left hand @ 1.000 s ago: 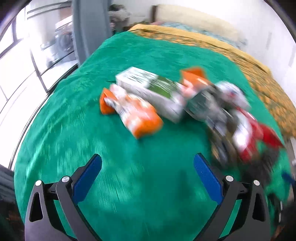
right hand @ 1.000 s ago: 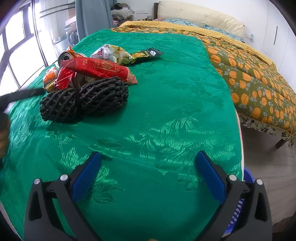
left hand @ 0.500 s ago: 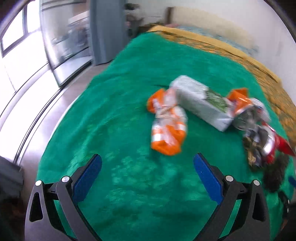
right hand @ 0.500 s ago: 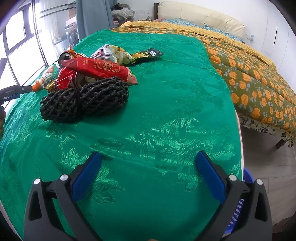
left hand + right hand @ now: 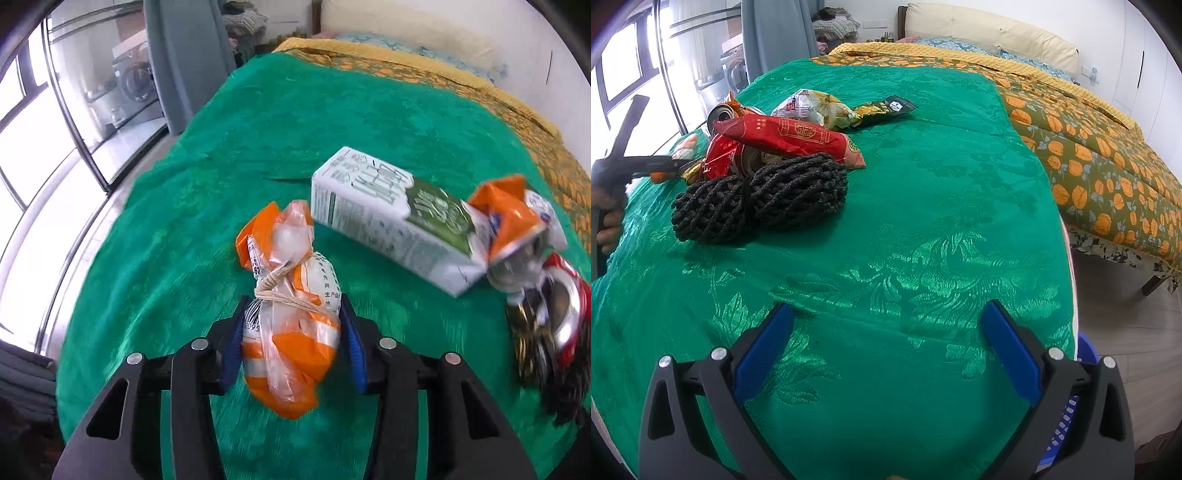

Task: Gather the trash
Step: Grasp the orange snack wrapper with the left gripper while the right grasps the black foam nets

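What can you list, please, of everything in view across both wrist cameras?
bag: 1, orange and clear, tied with string, between the left tongs' pads
carton: 1, white and green, lying on the cover behind the bag
cans: at least 2, metal, in the pile
red wrapper: 1, atop the pile
rope: 1 bundle, black, front of pile
snack packets: 2, pale and dark, behind the pile
cover: 1, green, over the bed
basket: 1, blue, floor right
left tongs: shut on bag
right tongs: open, empty

Home bedroom: bed [image 5: 1089,155], padded headboard [image 5: 990,29], washing machine [image 5: 133,83] behind glass.
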Available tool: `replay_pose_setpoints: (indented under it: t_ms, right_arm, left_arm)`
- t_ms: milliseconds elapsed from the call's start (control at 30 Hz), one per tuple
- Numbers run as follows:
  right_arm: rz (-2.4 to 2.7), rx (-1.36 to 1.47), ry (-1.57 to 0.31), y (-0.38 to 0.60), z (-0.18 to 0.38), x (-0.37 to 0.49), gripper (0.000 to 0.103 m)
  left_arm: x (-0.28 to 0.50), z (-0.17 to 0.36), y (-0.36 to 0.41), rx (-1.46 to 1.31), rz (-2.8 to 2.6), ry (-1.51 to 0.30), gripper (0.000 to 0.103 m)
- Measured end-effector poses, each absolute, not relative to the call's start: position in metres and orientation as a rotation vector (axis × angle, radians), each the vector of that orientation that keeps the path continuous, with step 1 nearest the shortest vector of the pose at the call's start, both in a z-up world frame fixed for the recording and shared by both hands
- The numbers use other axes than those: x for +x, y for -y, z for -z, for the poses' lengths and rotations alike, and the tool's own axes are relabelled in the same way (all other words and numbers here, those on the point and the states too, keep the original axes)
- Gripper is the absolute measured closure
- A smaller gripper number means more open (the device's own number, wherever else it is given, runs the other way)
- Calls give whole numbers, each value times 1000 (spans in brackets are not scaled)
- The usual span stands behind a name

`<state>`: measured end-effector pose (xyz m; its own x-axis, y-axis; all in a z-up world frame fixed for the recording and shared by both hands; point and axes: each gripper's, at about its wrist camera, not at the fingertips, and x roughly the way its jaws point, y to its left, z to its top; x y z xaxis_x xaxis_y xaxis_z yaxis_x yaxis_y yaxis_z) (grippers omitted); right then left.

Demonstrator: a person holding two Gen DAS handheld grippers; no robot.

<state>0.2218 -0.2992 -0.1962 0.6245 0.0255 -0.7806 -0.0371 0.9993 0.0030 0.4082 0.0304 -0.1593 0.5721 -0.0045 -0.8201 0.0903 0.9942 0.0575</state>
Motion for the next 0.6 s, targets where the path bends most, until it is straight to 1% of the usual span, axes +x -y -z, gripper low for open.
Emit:
replay_pose_setpoints:
  t_ms: [100,200,300,367,400,433,467,567,600]
  right_arm:
    - [-36,-13,-896,299,196,222,5]
    - [-33,-14,-895,299,196,222,5]
    - [-28,-12,-893,299,196,221,5]
    - [-21,-12,-893,298,196,220,5]
    - [-17,-12,-892,298,196,220,5]
    - [-14,-10,-892,298,195,219,5]
    - [-12,-6,-891,298,195,219,5]
    - [27,23,-891,297,190,212,5]
    - [6,73,-864,292,182,206,5]
  left_arm:
    - [363,146,-28,80,116,-932,58]
    - [319,143,-20,62,188,-952,58]
    - [269,151,-4,43,264,-979,57]
    - [254,157,2,30,279,-979,55]
    - [248,160,7,42,268,-964,53]
    - [247,163,10,60,246,-951,39]
    - [245,165,12,69,228,-944,29]
    - [244,172,13,87,205,-928,24]
    - [244,172,16,91,205,-927,23]
